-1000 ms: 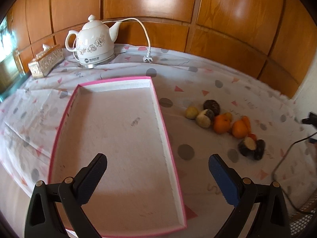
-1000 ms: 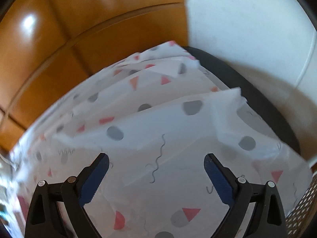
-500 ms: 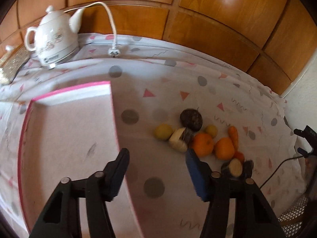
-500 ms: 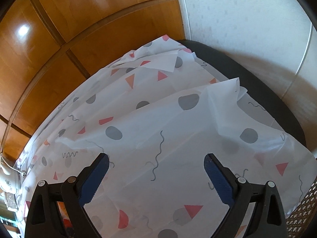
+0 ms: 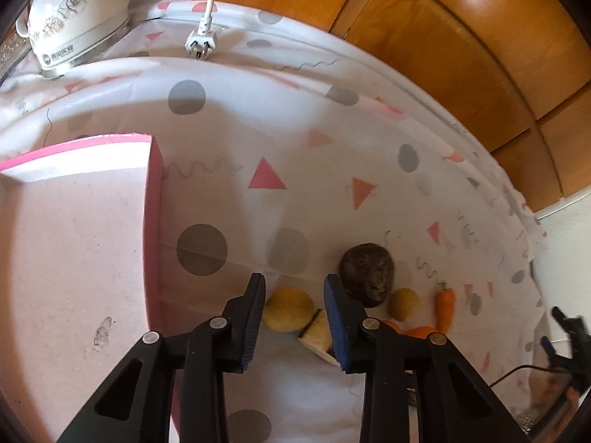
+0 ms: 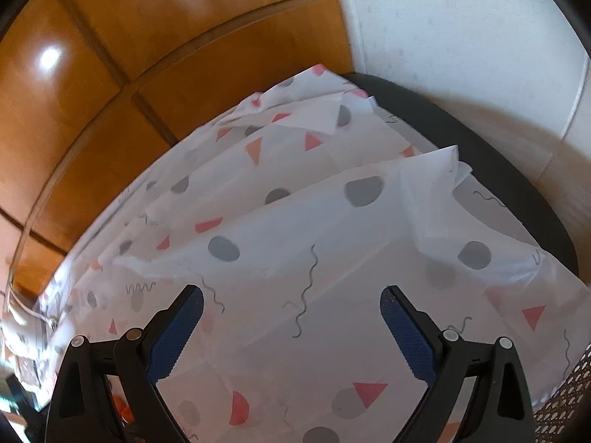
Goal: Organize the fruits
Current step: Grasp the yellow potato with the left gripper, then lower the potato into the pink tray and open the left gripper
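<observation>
In the left wrist view my left gripper (image 5: 294, 284) hangs just over the fruit pile, its jaws narrowed around a yellow round fruit (image 5: 289, 309) without visibly gripping it. A cut pale fruit piece (image 5: 318, 334) lies by the right finger. A dark brown fruit (image 5: 367, 274), a small yellow fruit (image 5: 405, 303), a small carrot (image 5: 444, 304) and oranges (image 5: 421, 330) lie to the right. The pink-rimmed tray (image 5: 154, 199) sits at the left. My right gripper (image 6: 291, 301) is open and empty over the patterned tablecloth.
A white electric kettle (image 5: 70, 26) with its plug (image 5: 201, 42) stands at the back left. Wooden wall panels (image 5: 461, 37) run behind the table. The right wrist view shows the table's dark edge (image 6: 480, 155) and a white wall (image 6: 461, 37).
My left gripper moved right from over the tray, came down to the fruit pile, and its jaws narrowed around the yellow fruit. The right gripper stayed open and shifted only slightly.
</observation>
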`<act>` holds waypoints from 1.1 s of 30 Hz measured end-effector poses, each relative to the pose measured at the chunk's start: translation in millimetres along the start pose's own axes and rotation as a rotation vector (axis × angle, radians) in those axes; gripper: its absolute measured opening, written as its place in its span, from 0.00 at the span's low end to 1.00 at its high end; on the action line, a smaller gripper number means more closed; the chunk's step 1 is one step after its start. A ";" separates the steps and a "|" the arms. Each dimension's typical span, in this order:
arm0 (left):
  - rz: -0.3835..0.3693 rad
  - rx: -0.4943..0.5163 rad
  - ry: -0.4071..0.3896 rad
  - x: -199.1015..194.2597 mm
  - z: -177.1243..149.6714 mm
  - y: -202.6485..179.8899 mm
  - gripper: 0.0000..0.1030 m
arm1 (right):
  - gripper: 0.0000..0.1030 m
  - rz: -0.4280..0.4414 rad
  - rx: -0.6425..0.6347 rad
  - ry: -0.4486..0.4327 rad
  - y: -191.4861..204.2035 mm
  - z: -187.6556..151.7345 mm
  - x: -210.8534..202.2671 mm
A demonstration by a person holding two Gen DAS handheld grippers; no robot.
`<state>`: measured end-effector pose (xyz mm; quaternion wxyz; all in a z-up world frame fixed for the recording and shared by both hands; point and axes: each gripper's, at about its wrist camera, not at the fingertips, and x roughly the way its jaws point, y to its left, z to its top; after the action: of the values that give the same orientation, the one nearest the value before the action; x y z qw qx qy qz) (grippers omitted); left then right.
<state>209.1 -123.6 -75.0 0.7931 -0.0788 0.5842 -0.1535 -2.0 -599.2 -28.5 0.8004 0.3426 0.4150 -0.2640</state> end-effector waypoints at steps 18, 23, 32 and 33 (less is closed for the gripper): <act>-0.010 0.016 -0.182 -65.5 -9.6 18.2 0.27 | 0.96 0.002 0.045 -0.007 -11.0 3.4 -3.0; 0.079 -0.062 -0.254 -95.2 -13.7 64.3 0.27 | 0.96 -0.003 0.044 -0.014 -11.2 3.1 -4.9; 0.280 -0.126 -0.239 -84.1 -51.3 122.8 0.27 | 0.96 -0.023 0.067 -0.014 -17.8 0.4 -4.8; 0.284 -0.133 -0.232 -80.9 -52.8 124.3 0.27 | 0.96 -0.026 0.062 -0.010 -17.0 -0.5 -4.1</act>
<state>155.8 23.3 -55.9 0.8619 -0.0652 0.5028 0.0091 -16.3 -608.9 -30.9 0.7881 0.3605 0.4070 -0.2886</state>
